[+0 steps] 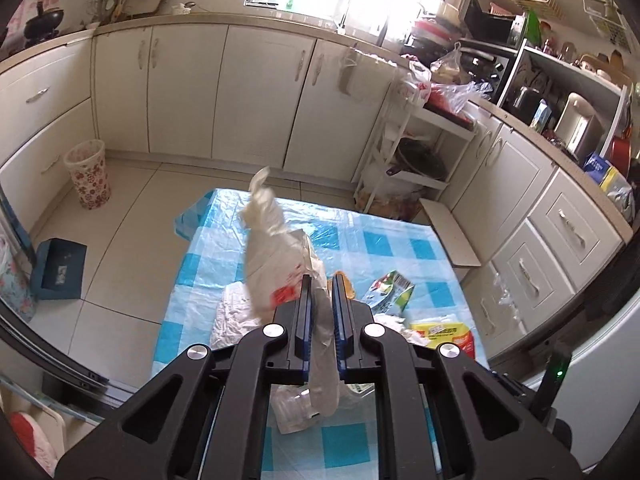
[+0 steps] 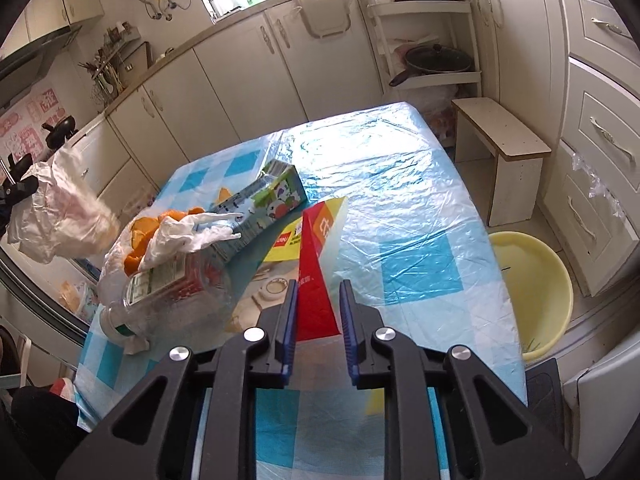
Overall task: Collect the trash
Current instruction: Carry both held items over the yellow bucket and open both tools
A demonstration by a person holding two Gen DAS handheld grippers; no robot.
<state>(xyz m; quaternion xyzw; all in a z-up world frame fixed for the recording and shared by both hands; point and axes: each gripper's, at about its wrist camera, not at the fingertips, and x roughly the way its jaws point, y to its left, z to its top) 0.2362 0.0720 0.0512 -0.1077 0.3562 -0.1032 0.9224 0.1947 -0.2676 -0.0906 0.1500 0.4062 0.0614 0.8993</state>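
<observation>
**Left tool holds the bag up, right tool straddles the red packet**

Your left tool (image 1: 321, 280) is clamped on a strip of the white plastic bag (image 1: 272, 248), which hangs lifted above the worktop (image 1: 400, 236) with its blue-and-white checked cover. In the right wrist view the same bag (image 2: 60, 212) hangs at the far left, off the worktop edge.

Your right tool (image 2: 319, 286) has its jaws parted, with the narrow end of the red and yellow packet (image 2: 316, 272) between them; you cannot tell whether the pads touch it.

The trash lies in a loose cluster on the worktop. The drink carton (image 2: 260, 204) lies on its side just beyond the packet. A crumpled clear glove (image 2: 192, 232) is draped over the carton's near end, and orange peel (image 2: 140, 240) sits beside it on a thin bag. The clear plastic bottle (image 2: 172, 296) lies on its side nearest you, left of the packet.

On the floor to the right of the worktop stand a yellow basin (image 2: 536, 280) and a small wooden stool (image 2: 504, 144). A patterned wastebasket (image 1: 87, 174) stands by the cabinets in the left wrist view.
</observation>
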